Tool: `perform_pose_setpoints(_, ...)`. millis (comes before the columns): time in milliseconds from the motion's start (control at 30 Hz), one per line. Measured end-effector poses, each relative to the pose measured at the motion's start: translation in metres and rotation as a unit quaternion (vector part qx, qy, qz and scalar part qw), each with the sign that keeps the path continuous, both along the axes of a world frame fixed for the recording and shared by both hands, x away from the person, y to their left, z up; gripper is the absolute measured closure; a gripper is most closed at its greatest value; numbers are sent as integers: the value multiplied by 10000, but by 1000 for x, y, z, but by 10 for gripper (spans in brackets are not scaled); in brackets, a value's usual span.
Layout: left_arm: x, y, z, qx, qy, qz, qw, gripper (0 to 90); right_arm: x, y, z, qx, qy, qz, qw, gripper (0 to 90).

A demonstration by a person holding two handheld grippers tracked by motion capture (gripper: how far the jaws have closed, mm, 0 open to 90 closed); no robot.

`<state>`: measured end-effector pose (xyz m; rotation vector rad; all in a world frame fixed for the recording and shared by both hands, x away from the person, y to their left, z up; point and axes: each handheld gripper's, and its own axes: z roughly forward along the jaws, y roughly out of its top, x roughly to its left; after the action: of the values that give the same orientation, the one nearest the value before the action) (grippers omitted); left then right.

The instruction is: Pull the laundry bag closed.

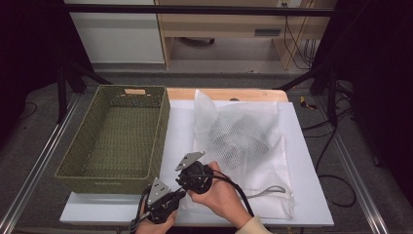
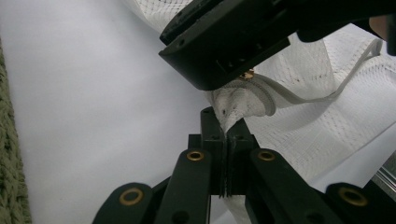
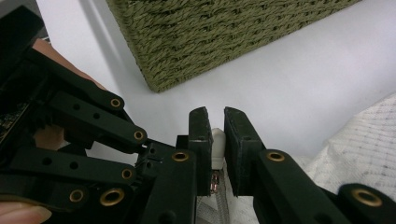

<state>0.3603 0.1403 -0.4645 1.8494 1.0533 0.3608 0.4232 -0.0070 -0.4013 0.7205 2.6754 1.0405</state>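
From above, a white mesh bag (image 1: 243, 141) lies on the white desk (image 1: 311, 204), with a green woven basket (image 1: 117, 139) just left of it; both grippers meet at the bag's near left corner, left gripper (image 1: 163, 202) beside right gripper (image 1: 194, 176). In the left gripper view, its jaws are clamped on a bunched corner of the bag (image 2: 238, 105), the right gripper (image 2: 233, 42) crowding overhead. In the right gripper view, the jaws pinch a small white zipper pull (image 3: 217, 140), basket (image 3: 210, 37) behind.
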Motion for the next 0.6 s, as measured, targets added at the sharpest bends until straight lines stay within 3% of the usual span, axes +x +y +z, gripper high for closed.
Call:
perform_pose_setpoints(367,0,-2,-1,0,122,-125,9998,889,-10,-13,-2,237,-88,-40,9997,818)
perform_pose_setpoints(600,-1,-7,-1,39,169,-339,9993,889,-11,-17,-1,302,-163,-67,9994,819)
